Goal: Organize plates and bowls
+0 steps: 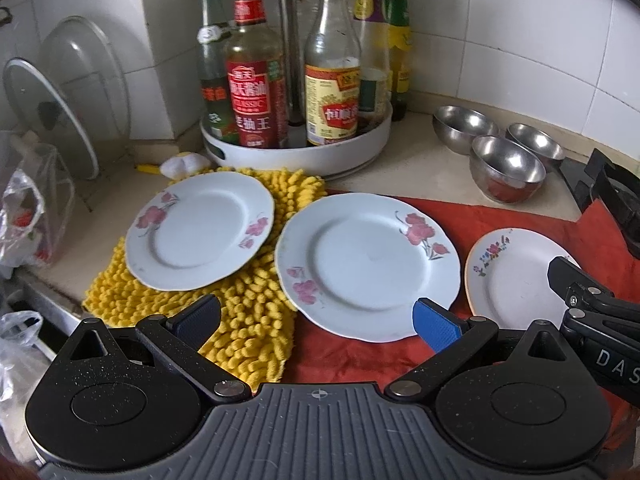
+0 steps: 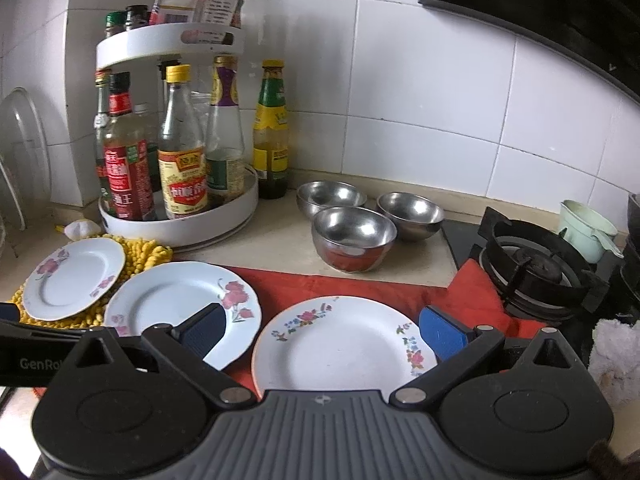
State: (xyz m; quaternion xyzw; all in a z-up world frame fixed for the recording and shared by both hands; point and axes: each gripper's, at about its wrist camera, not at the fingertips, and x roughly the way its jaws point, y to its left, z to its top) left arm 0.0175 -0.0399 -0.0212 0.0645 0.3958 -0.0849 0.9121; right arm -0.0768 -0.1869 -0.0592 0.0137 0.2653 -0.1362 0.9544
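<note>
So nothing's really sorted yet as far as I can see. Using the white turntable rack (image 2: pixel 180 216) of sauce bottles as my landmark: three plates lie separately in front of it. The small pink-flower plate (image 1: pixel 200 230) sits on the yellow mat (image 1: pixel 208 320) right in front of the rack, the bigger pink-flower plate (image 1: pixel 368 266) is just to its right on the red cloth (image 2: pixel 344 284), and the multicolour-flower plate (image 2: pixel 340 344) is furthest right. Three steel bowls (image 2: pixel 354 236) cluster on the surface to the right of the rack, unstacked. My left gripper (image 1: pixel 316 322) is spread wide and empty, hovering near the big plate. Right gripper (image 2: pixel 324 332) is also spread, empty, straddling the multicolour plate. All the stacking is left to do, I reckon.
</note>
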